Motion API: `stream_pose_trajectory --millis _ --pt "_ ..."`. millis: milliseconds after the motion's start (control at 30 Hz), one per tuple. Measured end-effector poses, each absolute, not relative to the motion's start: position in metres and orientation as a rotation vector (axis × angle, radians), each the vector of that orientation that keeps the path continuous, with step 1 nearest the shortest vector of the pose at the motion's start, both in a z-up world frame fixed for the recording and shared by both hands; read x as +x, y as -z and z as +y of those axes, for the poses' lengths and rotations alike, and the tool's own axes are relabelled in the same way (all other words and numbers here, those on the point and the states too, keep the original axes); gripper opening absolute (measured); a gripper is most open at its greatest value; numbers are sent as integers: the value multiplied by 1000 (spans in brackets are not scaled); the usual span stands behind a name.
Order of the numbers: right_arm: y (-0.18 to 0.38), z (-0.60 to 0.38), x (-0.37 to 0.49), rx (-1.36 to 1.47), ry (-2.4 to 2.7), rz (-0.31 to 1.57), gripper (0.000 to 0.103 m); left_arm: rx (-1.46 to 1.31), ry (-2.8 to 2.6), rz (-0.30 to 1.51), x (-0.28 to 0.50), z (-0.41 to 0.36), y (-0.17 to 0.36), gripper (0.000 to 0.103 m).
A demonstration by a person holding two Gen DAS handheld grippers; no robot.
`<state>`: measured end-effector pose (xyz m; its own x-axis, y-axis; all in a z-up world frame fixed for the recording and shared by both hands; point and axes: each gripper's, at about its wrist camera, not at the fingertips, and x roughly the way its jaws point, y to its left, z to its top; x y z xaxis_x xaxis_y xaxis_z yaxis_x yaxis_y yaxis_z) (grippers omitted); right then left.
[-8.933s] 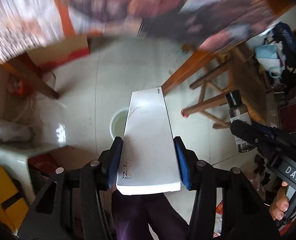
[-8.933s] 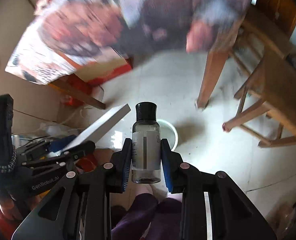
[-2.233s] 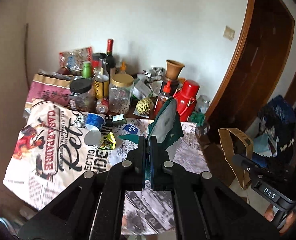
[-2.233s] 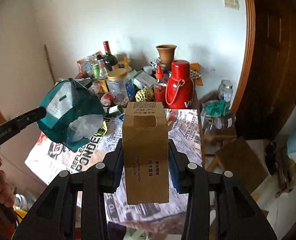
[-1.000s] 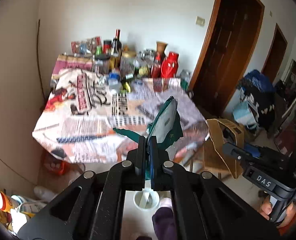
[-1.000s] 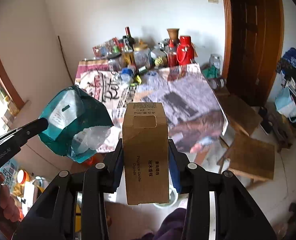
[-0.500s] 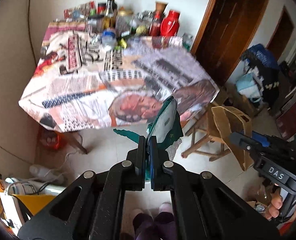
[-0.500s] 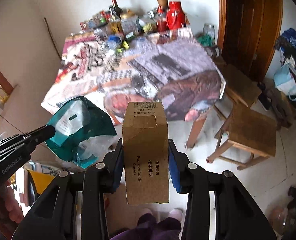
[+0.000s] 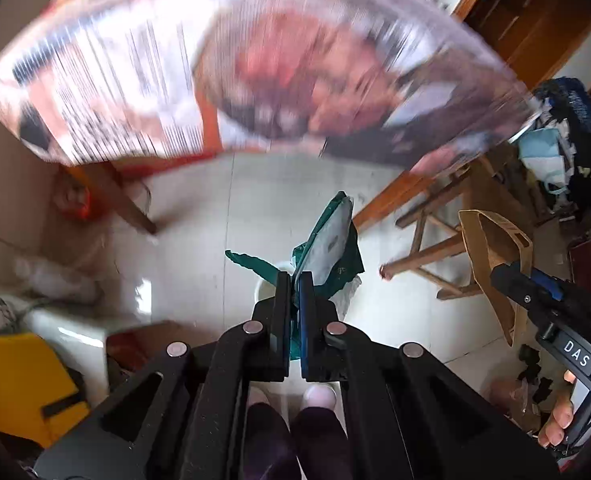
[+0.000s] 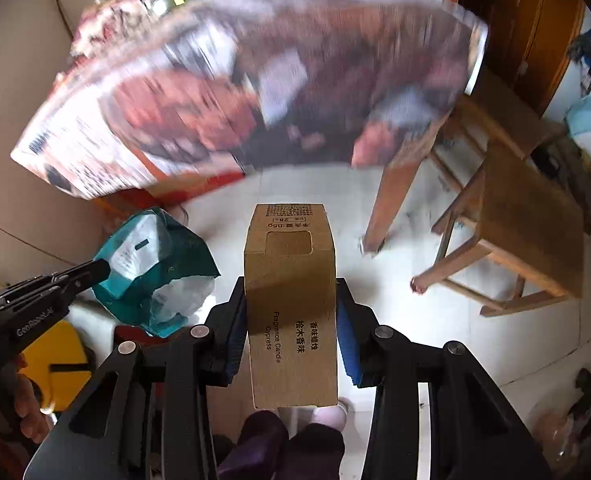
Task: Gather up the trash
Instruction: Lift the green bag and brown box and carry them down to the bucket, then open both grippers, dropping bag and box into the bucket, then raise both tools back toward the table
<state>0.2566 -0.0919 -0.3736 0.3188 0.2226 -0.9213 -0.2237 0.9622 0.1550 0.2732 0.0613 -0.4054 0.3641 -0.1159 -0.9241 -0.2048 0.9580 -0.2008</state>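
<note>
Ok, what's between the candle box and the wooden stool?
Right wrist view: a table leg stands between candle box and wooden stool; otherwise bare floor.

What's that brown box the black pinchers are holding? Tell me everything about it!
The brown box is a tall, plain cardboard carton, upright, with a cut-out window near its top. Black print on its front reads "Fragrance Candle Cypress" beside Chinese characters, and small print runs along the top. The right gripper clamps it, blue-padded jaws pressing its two sides, above the pale tiled floor. In the left wrist view its end looks open and hollow.
</note>
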Motion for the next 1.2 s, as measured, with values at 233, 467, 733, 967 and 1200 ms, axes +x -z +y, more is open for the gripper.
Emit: stream_pose_trajectory --millis 233,467,733,967,1200 --pt "472 -91 263 -6 -303 1318 37 -349 -85 1317 285 56 521 2" --pt "567 -84 271 14 -309 1416 37 -385 -86 1408 295 51 622 2" --pt "607 -68 293 7 -387 1434 50 -431 -82 1421 310 54 684 6" --pt "610 -71 290 -6 -361 1475 56 -460 -104 1466 311 60 692 28" --pt "567 -67 288 -20 -366 1465 56 -388 -80 1453 307 55 639 28"
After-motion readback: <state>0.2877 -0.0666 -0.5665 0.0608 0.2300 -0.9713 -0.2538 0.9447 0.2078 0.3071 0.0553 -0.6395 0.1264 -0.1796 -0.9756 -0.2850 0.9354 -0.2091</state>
